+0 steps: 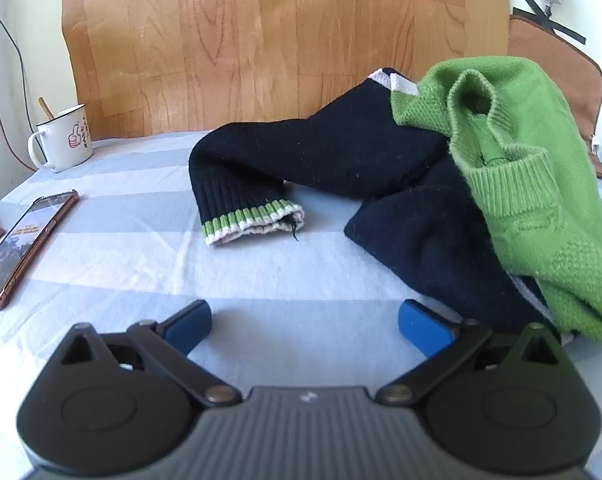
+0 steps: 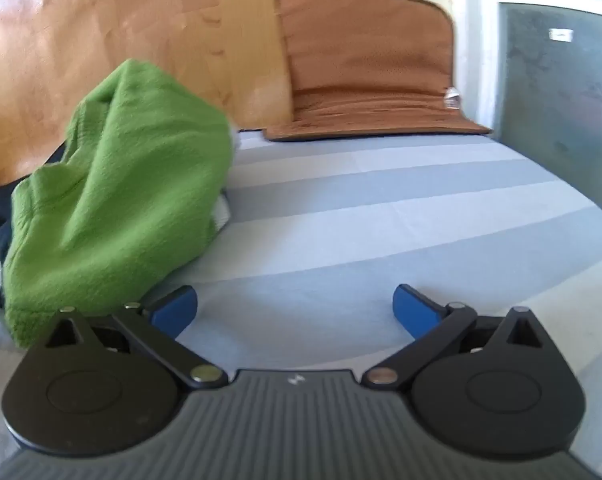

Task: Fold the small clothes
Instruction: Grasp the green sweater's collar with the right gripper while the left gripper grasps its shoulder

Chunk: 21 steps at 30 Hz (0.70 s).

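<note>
One crumpled sweater (image 1: pixel 481 184), one mug (image 1: pixel 63 138), one phone (image 1: pixel 21 244); left gripper (image 1: pixel 305 322), right gripper (image 2: pixel 295 308) both spread, empty.

Ahead of your left gripper (image 1: pixel 304 322) the striped bench (image 1: pixel 141 264) lies bare up to the sweater (image 1: pixel 521 184) heaped toward the right. A phone (image 1: pixel 25 240) and mug (image 1: pixel 63 140) crowd the left edge. Your right gripper (image 2: pixel 295 308) has open cloth ahead; a brown cushion (image 2: pixel 365 68) blocks the far edge.
</note>
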Motion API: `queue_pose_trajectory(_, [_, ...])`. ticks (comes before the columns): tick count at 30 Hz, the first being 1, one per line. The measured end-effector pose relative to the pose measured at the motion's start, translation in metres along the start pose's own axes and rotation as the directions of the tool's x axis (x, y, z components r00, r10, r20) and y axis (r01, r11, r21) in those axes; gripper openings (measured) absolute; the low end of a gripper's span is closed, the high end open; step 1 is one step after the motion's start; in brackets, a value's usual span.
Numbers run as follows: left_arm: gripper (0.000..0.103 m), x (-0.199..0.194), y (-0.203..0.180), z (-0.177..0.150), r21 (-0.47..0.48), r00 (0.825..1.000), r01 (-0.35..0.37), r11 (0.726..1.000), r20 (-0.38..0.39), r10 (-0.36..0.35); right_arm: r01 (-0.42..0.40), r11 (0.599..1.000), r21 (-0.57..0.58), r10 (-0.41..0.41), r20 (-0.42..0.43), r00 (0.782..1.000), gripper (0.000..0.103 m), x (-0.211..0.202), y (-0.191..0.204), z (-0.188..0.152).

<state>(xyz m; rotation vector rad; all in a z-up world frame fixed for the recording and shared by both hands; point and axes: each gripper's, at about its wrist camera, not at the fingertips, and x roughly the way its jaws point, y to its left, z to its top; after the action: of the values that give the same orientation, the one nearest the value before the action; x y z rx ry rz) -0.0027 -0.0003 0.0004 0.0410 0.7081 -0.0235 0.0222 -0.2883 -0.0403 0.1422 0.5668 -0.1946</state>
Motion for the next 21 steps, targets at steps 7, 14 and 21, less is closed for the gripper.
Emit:
queue_pose_trajectory(7, [0.103,-0.008,0.005,-0.007,0.000,0.999,0.036,0.999,0.014,-0.036,-0.218,0.975,-0.046,0.222,0.216,0.951,0.103,-0.053,-0.010,0.027])
queue_pose_trajectory(14, [0.103,-0.005,0.014,0.001,-0.036,0.999,0.043,0.998,0.007,-0.043,-0.332,0.849,-0.410,0.398,0.084,0.914,0.103,-0.042,0.074,0.027])
queue_pose_trajectory(21, [0.097,-0.011,0.032,-0.003,-0.126,0.996,0.074,0.989,0.053,-0.068,-0.307,0.873,-0.378,0.359,0.074,0.930,0.011,-0.017,0.067,0.041])
